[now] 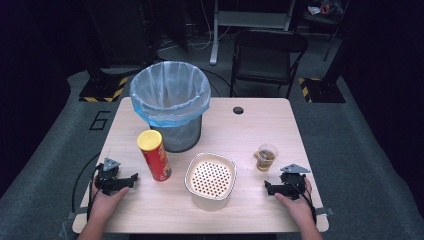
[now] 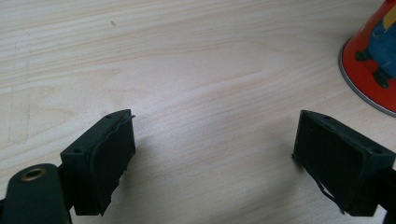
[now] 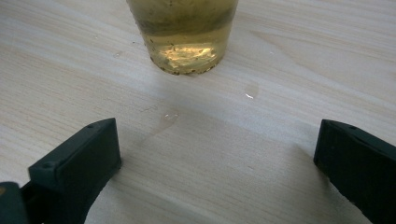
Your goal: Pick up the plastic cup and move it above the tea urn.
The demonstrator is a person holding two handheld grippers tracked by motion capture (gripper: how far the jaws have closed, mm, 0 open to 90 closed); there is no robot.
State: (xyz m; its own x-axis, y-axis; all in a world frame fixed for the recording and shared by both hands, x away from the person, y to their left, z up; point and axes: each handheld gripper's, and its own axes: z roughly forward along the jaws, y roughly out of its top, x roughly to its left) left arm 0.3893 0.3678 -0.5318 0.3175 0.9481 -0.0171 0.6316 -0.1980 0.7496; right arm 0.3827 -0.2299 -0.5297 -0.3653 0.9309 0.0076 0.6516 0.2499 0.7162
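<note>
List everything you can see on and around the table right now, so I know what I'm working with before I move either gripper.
Table: one, light wood, centre; a round hole near its far edge.
Waste bin: one, dark mesh with a pale blue liner, far left of the table.
Chip can: one, red with a yellow lid, upright in front of the bin.
Strainer bowl: one, cream with a perforated insert, near centre.
Plastic cup: one, clear, holding amber liquid with dark bits, right side.
Folding chair: one, black, behind the table.
Left gripper: black, open, near left edge, beside the can.
Right gripper: black, open, near right edge, just short of the cup.
</note>
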